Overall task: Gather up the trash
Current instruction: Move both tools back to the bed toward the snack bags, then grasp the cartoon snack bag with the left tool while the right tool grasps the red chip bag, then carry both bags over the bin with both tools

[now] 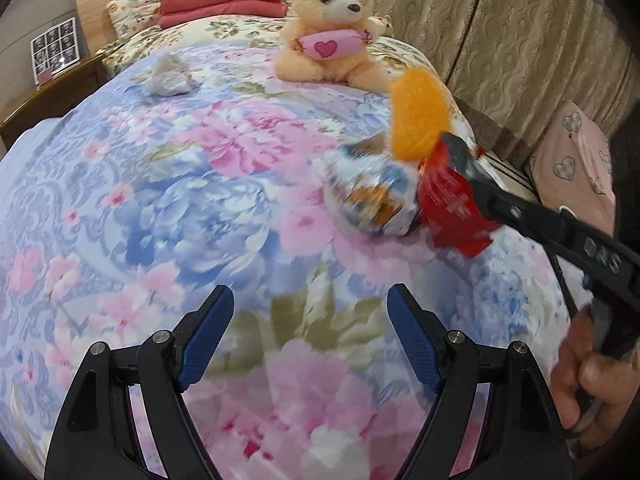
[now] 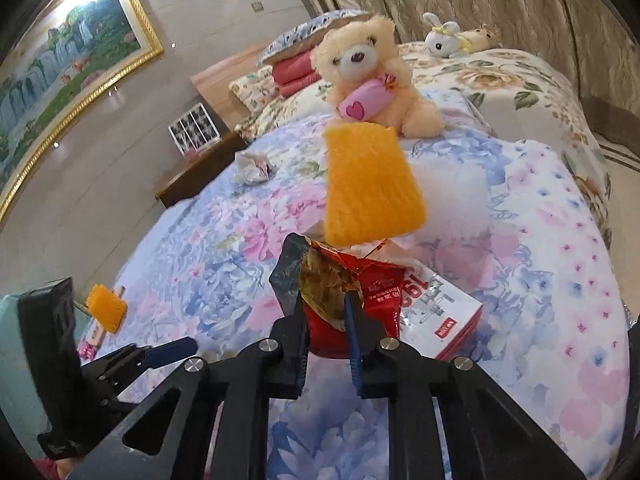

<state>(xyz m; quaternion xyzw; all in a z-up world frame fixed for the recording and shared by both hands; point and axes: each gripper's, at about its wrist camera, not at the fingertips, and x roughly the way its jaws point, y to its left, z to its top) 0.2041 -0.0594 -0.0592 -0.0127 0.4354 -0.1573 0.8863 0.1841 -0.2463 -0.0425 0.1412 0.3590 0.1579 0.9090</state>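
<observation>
Red snack wrapper (image 2: 352,292) is pinched in my right tool (image 2: 324,312), lifted just above the floral quilt (image 2: 540,280). My grip is on thin foil, so it could slip. Left tool (image 1: 308,312) hangs spread, empty; crumpled tissue (image 1: 168,74) waits near the teddy bear (image 1: 332,28).

Not much we can actually read here. The white-and-red box (image 2: 444,312) lying on the floral bedspread has big grey characters on its top and a small red logo patch near one corner, but we can't make out either. The red snack wrapper (image 2: 380,288) has large white print near its edge, maybe digits, plus lines of tiny white print, all too creased and blurred for us to call. The crumpled printed packet (image 1: 372,196) in the left wrist view is just a smear.
</observation>
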